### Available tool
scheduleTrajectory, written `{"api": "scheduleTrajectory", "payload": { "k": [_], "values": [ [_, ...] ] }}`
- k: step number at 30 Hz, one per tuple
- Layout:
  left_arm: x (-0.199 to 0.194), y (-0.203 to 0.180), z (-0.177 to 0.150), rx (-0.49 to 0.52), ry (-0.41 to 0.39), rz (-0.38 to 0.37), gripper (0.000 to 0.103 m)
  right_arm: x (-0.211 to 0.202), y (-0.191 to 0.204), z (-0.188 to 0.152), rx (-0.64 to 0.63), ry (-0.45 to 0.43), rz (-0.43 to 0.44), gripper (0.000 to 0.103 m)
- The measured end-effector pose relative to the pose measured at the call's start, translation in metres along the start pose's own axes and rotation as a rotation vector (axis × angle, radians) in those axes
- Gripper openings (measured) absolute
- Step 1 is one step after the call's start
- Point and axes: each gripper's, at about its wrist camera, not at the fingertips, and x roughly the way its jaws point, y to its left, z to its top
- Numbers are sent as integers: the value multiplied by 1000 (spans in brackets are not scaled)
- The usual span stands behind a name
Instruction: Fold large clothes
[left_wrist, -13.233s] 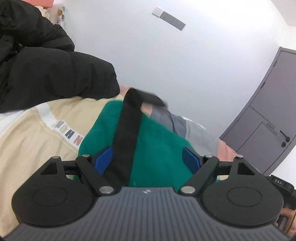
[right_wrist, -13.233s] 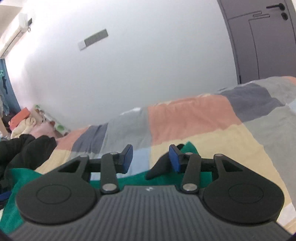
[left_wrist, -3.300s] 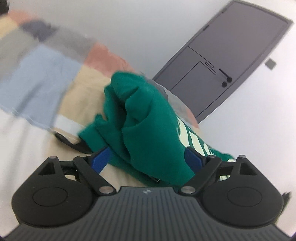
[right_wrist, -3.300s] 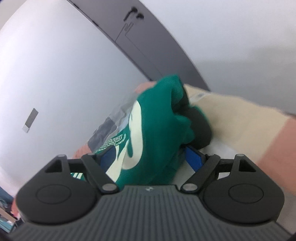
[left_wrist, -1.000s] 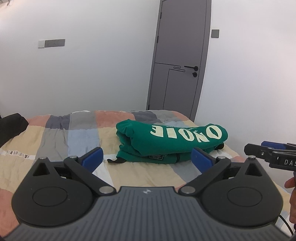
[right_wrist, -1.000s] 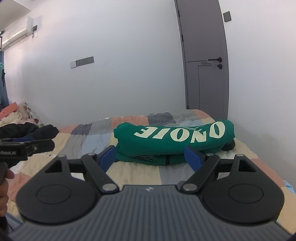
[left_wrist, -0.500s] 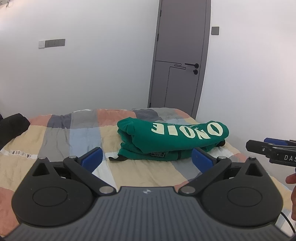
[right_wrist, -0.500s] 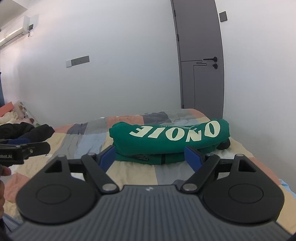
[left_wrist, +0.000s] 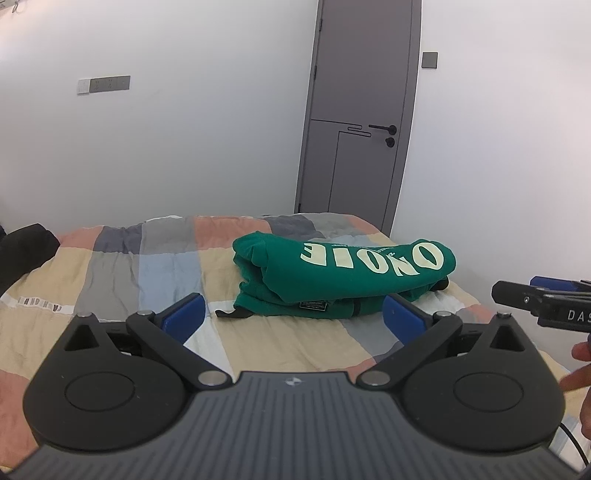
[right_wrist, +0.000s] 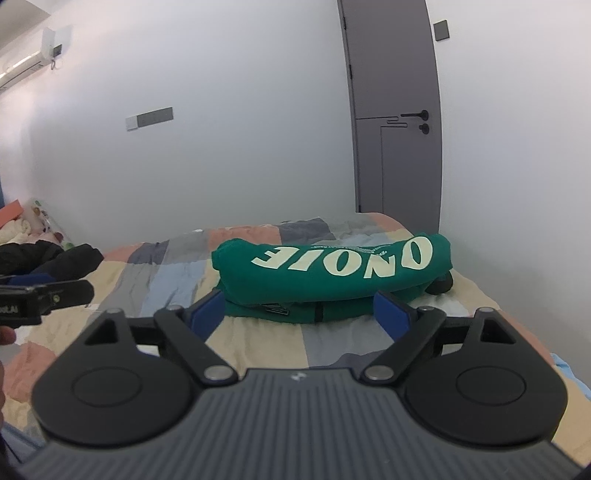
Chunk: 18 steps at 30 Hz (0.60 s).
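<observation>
Green sweatshirt (left_wrist: 343, 275) no longer gripped as few seconds before; now lies folded on bed (left_wrist: 155, 273), well apart from both claws; left claw (left_wrist: 293, 317) wide, empty; right claw (right_wrist: 299, 314) opening, nothing between; fold looks finished.

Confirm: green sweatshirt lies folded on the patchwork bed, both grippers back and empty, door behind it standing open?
Not quite. The door is shut, flush in its frame, as the left wrist view shows. The rest holds: the green sweatshirt lies folded on the patchwork bed, with the left gripper and right gripper back and empty, the right's jaws opening.
</observation>
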Motion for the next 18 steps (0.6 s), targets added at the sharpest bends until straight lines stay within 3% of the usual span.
{"api": "scheduleTrajectory", "payload": {
  "k": [6,15,18],
  "values": [
    [1,1,-1,0,4,-1,103,2,0,-1,-16,6,-35,89],
    [0,1,-1,1,8,-4,103,-1,0,-3,-7,0,-12,89],
    [0,0,-1,0,7,-3,103,-2,2,-2,-32,-13,-22,83]
  ]
}}
